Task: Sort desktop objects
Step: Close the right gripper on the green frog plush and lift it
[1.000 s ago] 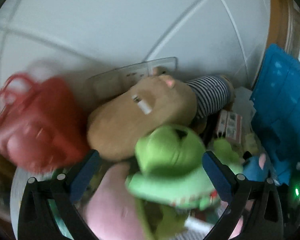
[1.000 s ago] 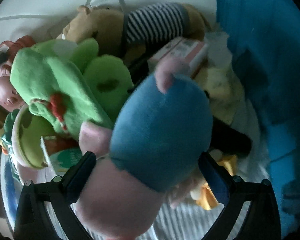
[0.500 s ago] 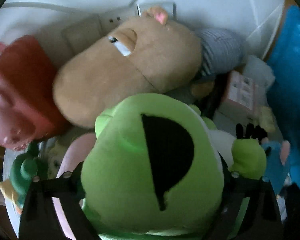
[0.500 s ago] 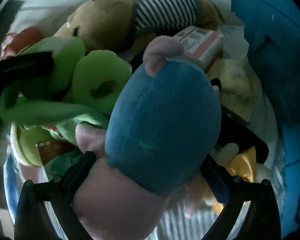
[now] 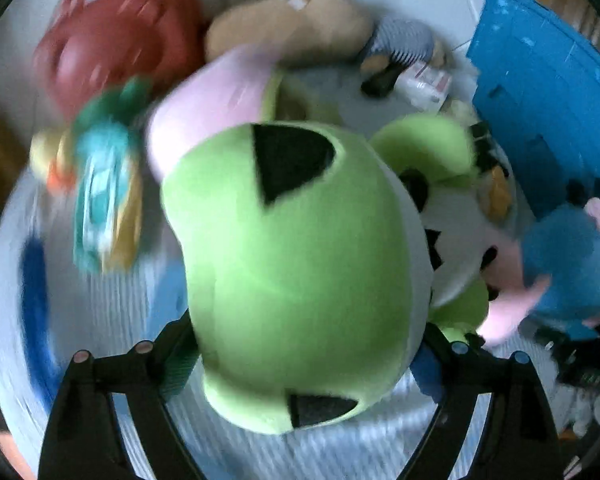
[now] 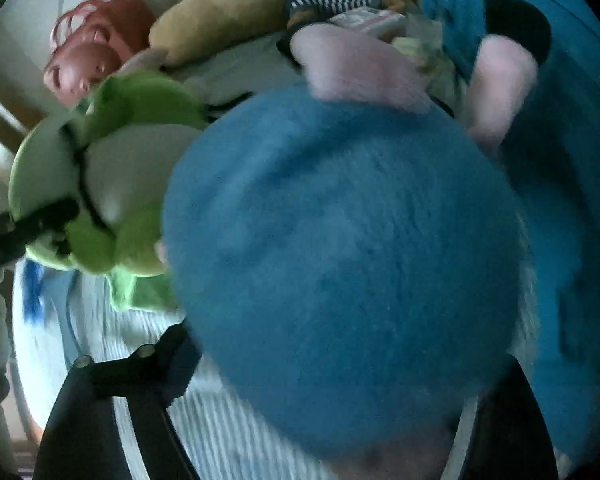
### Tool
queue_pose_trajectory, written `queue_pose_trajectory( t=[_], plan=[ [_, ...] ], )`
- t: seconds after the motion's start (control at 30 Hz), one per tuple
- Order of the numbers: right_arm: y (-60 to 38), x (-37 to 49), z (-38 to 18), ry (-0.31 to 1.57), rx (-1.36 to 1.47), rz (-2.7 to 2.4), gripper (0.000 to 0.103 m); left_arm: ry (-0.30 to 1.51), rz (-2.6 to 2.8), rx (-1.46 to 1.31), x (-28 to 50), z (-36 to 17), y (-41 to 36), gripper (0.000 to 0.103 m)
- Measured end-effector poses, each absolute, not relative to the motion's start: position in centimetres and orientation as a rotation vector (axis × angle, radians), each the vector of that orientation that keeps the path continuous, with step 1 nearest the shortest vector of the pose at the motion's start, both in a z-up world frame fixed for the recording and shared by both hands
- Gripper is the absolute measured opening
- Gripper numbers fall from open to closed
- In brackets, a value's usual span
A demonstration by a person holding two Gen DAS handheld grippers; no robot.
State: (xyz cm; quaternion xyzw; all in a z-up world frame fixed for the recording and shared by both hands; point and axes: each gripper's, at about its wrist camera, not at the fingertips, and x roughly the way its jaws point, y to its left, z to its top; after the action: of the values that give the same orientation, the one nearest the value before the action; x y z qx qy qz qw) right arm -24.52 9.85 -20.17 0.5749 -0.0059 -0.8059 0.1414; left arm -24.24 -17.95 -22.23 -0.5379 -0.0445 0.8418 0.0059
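Observation:
My left gripper (image 5: pixel 304 344) is shut on a big green plush toy (image 5: pixel 296 272) with black patches, held up above the striped cloth; the same toy shows in the right wrist view (image 6: pixel 112 184). My right gripper (image 6: pixel 332 344) is shut on a blue plush toy (image 6: pixel 340 272) with pink ears (image 6: pixel 500 80), which fills most of its view and also shows in the left wrist view (image 5: pixel 568 256). Both toys hide the fingertips.
A brown plush with a striped shirt (image 6: pixel 228 8), a red-haired doll (image 6: pixel 88 52), a pink plush (image 5: pixel 208 100), a colourful small toy (image 5: pixel 100 196) and a small box (image 5: pixel 424 80) lie on the white striped cloth (image 5: pixel 100 320). A blue crate (image 5: pixel 548 92) stands at the right.
Both grippers have lifted their plush toys up off the pile. The left view has swung and blurred, and the green toy now hangs clear of the brown plush.

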Motion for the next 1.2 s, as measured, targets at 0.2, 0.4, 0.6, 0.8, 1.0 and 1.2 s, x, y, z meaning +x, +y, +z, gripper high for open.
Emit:
queue_pose_trajectory(
  t=[0.2,0.4,0.6,0.8,1.0,1.2],
  plan=[
    [9.6,-20.2,-15.7,0.009,1.501,-2.364,0.083,-0.191,2.681,-1.688,-19.5,-22.0,-19.1,0.088],
    [5.9,-22.1,-15.6,-0.017,1.373,-2.307,0.103,-0.216,2.743,-1.656,-17.7,-21.0,-20.5,0.099],
    [2.7,-22.9,-17.8,0.012,1.394,-2.175,0.103,-0.265,2.814,-1.604,-17.1,-19.5,-22.2,0.102],
    [-0.8,-23.8,-18.9,0.044,1.369,-2.122,0.103,-0.362,2.818,-1.627,-17.8,-20.6,-24.3,0.102],
    [-3.5,-26.8,-20.0,0.033,1.401,-2.114,0.103,-0.418,2.755,-1.714,-21.0,-23.4,-24.4,0.102],
    [-6.4,-30.0,-24.0,0.001,1.501,-2.031,0.103,-0.493,2.701,-1.79,-21.9,-27.3,-24.9,0.103]
  ],
)
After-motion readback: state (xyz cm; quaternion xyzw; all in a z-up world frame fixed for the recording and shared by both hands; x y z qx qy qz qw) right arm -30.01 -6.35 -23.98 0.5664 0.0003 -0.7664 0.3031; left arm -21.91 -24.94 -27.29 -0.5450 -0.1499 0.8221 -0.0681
